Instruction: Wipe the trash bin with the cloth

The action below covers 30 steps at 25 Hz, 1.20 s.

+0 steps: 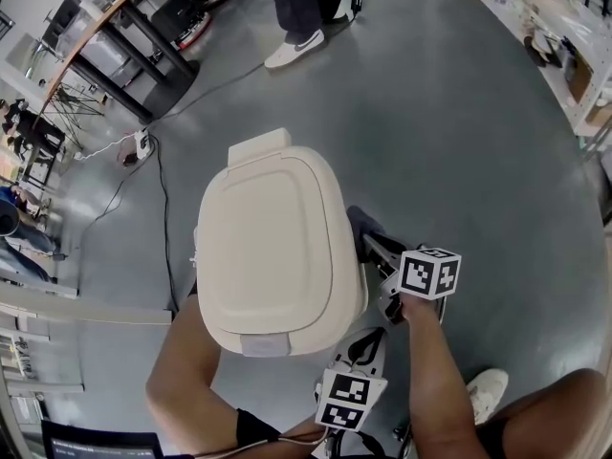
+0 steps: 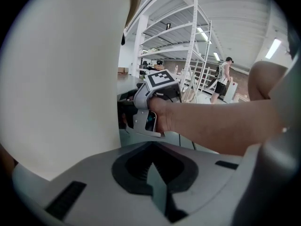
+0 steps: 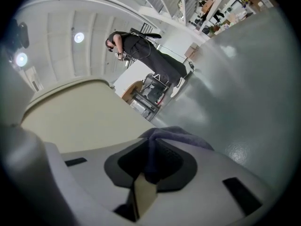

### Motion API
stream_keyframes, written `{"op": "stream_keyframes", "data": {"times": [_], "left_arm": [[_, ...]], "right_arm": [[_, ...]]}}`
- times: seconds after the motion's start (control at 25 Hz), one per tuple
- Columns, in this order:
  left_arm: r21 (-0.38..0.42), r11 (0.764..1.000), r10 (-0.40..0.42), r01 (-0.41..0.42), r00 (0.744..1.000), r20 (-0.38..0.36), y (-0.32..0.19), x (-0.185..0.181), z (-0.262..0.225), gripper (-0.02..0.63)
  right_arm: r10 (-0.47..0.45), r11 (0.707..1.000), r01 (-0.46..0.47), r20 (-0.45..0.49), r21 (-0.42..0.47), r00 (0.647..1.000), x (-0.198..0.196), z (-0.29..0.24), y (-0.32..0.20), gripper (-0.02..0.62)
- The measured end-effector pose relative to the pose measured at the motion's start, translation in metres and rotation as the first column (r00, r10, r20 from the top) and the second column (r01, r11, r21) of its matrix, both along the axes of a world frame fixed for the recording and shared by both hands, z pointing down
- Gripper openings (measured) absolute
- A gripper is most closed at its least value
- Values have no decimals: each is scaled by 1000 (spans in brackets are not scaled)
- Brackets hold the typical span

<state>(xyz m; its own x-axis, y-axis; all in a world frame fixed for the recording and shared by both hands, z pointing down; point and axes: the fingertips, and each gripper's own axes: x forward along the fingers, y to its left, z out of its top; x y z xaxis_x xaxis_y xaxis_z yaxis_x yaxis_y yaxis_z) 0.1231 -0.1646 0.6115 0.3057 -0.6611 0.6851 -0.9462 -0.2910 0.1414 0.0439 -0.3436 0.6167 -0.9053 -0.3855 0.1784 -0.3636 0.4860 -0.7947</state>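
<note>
Right gripper (image 1: 369, 244) is clenched on a cloth (image 1: 360, 221), its jaws pinching a fold of fabric, with the rest bunched up over their tips. Seen in the right gripper view, the cloth (image 3: 175, 135) is dark purplish grey, soft and creased. It sits at the right flank of the trash bin (image 1: 273, 242), near the top. Whether the fabric actually presses on the wall cannot be told.

Left gripper (image 1: 366, 344) has its jaws drawn together with nothing between them. It is held low at the bin's near right corner, close to the cream wall (image 2: 61, 79), and looks toward the other gripper.

The trash bin stands on the floor (image 1: 459, 113), which is smooth, grey and slightly glossy. It is a cream plastic box with rounded corners. Its lid is down, with a raised, softly squared panel on top and a hinge tab at the far edge, so anything inside is hidden. A black cable (image 1: 163, 208) trails along the floor to the bin's left.
</note>
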Motion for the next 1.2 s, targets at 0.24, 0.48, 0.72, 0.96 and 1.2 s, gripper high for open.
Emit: {"op": "stream_keyframes", "data": {"times": [0.24,0.48,0.72,0.96,1.2], "left_arm": [[-10,1000,-5,4,1000,-5,4,-1,6,-3],[-12,1000,-6,6,1000,-6,1,-1,6,-3],[-17,1000,-9,8,1000,-4,2,-5,6,-3],[3,1000,15,-15,1000,-8,8,-10,-2,-3],[24,997,78,-78,997,9,33,-27,-18,-3]], "right_arm": [[4,998,-7,-47,-60,999,2,37,5,51],[13,994,-24,-109,-103,994,5,66,5,51],[17,995,-30,-132,-99,991,6,68,3,51],[105,993,-110,-135,-31,985,22,43,-3,51],[238,970,-233,-76,69,968,47,-22,-5,51]]}}
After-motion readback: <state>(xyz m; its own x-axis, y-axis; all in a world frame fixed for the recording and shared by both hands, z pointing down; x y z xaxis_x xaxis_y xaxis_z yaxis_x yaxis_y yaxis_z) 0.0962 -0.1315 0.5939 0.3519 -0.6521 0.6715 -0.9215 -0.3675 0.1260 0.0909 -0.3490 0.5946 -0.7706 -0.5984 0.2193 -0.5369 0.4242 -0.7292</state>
